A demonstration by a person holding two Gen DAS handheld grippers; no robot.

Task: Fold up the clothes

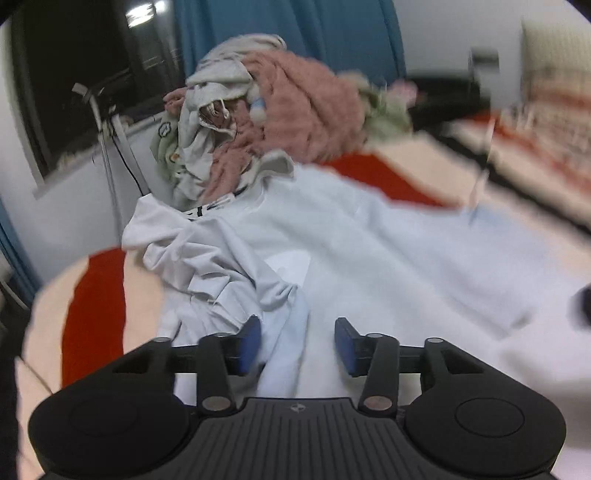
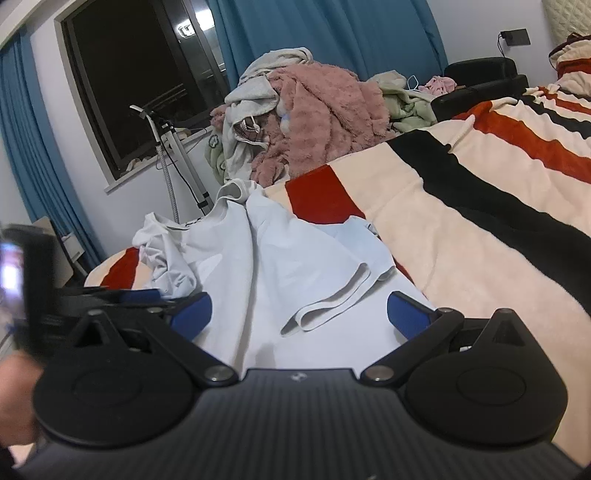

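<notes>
Both spread claws, left claw (image 1: pixel 297 345) and right claw (image 2: pixel 299 314), hover over white shirt (image 2: pixel 295 266)

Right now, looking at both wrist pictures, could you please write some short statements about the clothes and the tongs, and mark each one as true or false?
1. A white T-shirt lies spread on the striped blanket. True.
2. The right tongs are closed on the shirt's sleeve. False: the jaws stand wide apart, with the cloth lying between them ungripped.
3. A pile of clothes with a fluffy pink garment sits beyond the shirt. True.
4. The left tongs are fully shut. False: a gap shows between the blue pads, above white cloth.
5. The curtains are red. False: they are blue.
</notes>
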